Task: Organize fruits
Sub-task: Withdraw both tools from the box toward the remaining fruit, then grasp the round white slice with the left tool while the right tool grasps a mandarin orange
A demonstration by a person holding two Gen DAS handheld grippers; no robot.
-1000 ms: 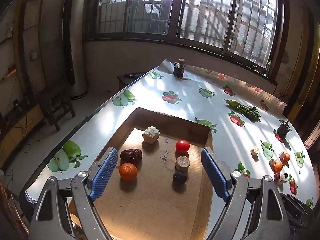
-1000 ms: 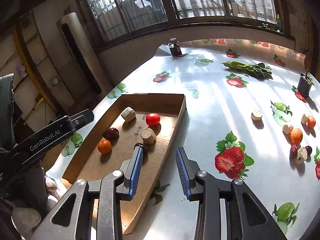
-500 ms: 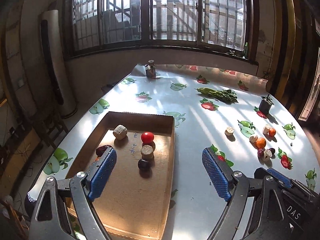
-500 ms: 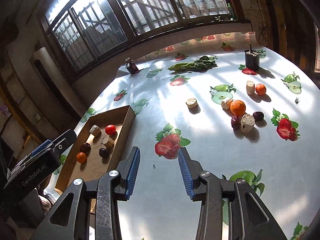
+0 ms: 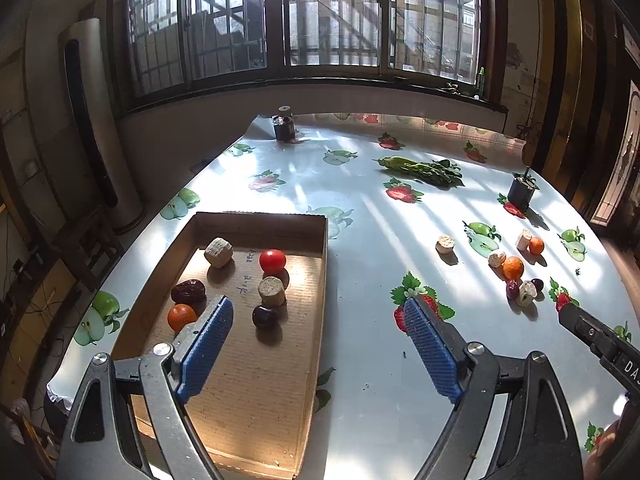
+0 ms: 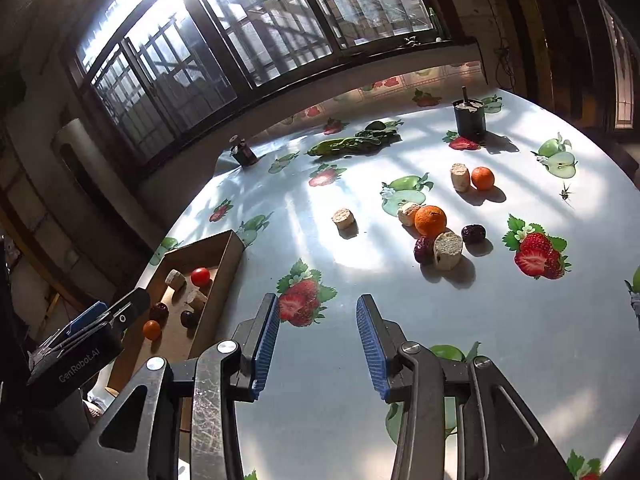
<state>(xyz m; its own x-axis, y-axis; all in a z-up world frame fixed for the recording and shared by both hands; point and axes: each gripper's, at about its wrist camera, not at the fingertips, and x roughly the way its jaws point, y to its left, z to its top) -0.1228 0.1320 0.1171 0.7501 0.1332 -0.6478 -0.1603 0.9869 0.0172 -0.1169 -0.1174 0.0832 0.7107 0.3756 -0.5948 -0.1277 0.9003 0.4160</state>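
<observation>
Left wrist view: six pieces are seen in the cardboard box [image 5: 308,280] near the tabletop's left edge; a cluster around the orange [image 6: 430,220] remains toward the right edge; both grippers [image 5: 318,340] [image 6: 316,344] are held open, empty

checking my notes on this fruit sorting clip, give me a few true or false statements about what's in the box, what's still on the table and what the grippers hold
1. The red tomato lies inside the cardboard box. True.
2. The right gripper is shut on an orange. False: its fingers are apart and empty.
3. The large orange sits on the table, outside the box. True.
4. The left gripper holds the dark plum. False: it is open, and the plum rests on the box floor.
5. The leafy greens lie in the box. False: they lie on the table near the window.
</observation>
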